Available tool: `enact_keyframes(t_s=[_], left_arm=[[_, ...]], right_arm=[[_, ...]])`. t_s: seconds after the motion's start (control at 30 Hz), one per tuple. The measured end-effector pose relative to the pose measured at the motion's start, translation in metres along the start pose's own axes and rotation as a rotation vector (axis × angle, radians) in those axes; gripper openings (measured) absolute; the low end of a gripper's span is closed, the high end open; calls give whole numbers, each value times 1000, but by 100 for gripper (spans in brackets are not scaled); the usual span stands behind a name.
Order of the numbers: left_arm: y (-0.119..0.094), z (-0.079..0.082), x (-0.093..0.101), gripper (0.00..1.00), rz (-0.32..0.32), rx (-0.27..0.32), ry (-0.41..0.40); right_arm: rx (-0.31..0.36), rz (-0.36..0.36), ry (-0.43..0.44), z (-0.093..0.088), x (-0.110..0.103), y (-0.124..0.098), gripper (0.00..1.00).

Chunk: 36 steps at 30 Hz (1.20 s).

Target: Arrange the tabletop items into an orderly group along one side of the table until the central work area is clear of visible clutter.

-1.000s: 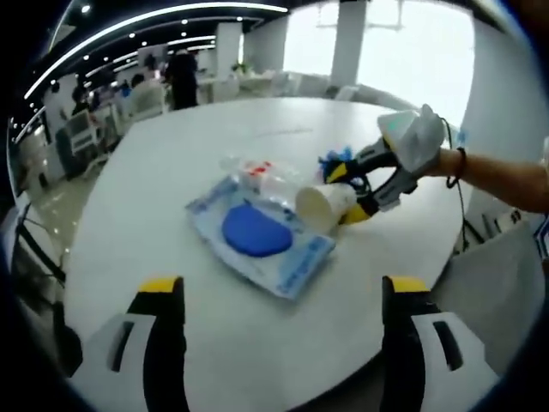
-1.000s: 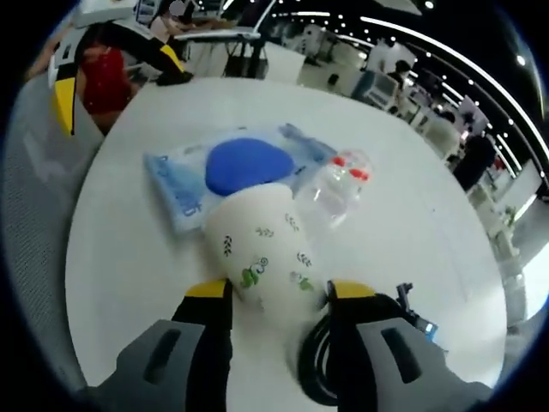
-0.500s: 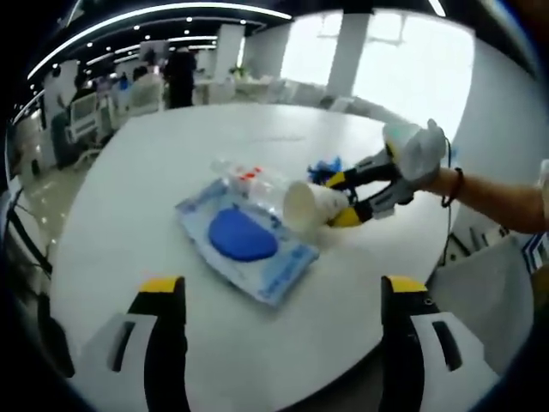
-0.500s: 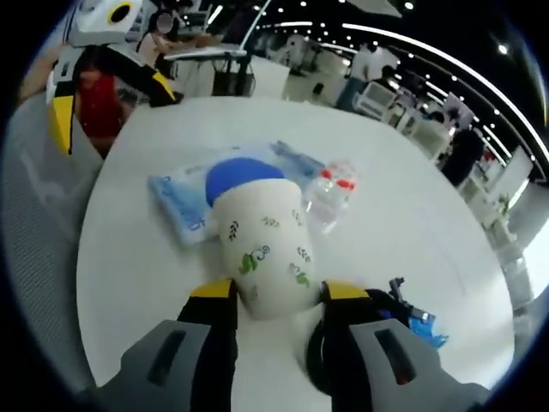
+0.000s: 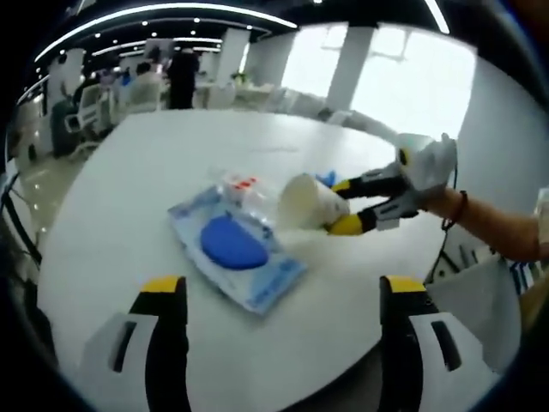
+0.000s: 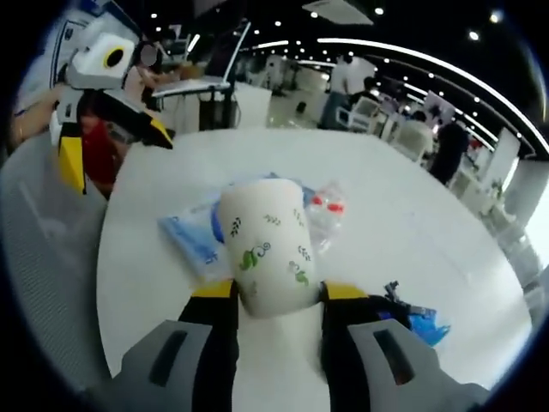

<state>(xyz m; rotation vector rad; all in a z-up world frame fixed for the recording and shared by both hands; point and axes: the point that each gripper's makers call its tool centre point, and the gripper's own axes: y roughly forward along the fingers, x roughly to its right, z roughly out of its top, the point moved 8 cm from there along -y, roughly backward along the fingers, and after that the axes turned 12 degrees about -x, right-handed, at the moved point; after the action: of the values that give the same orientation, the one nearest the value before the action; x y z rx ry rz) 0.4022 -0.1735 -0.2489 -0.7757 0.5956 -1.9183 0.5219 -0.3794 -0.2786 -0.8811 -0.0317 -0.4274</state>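
Observation:
A white paper cup with green leaf prints is held off the white table, my right gripper shut on its lower part. In the left gripper view the cup points its mouth leftward, with the right gripper reaching in from the right. Beside the cup lie a blue packet and a clear bag with red bits. My left gripper is open over the near table edge, holding nothing. The right gripper view shows it raised at the upper left.
A small blue item with a black cord lies on the table right of the cup, seen too behind the cup. The table is bare to the left and far side. Chairs, desks and people fill the room beyond.
My right gripper has raised the cup off the table and tipped it more upright. The packet and bag have not moved. The left gripper stays open.

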Motion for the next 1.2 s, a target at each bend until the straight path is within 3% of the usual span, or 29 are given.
enact_keyframes(t_s=[0.33,0.53,0.6,0.7,0.87,1.2], left_arm=[[-4,13,8,88,-117,151,-92],[-7,20,11,88,-156,211,-123],[-9,23,14,88,-177,231,-125],[-16,33,20,85,-184,313,-86],[-16,39,26,85,-229,343,-117],[-20,51,31,81,-329,416,-182]], right_arm=[[143,77,141,18,-12,-20,36],[233,119,204,31,-18,-32,36],[253,132,218,34,-20,-36,36],[319,171,271,43,-25,-44,36],[392,205,291,54,-31,-58,36],[436,233,266,64,-47,-72,36]])
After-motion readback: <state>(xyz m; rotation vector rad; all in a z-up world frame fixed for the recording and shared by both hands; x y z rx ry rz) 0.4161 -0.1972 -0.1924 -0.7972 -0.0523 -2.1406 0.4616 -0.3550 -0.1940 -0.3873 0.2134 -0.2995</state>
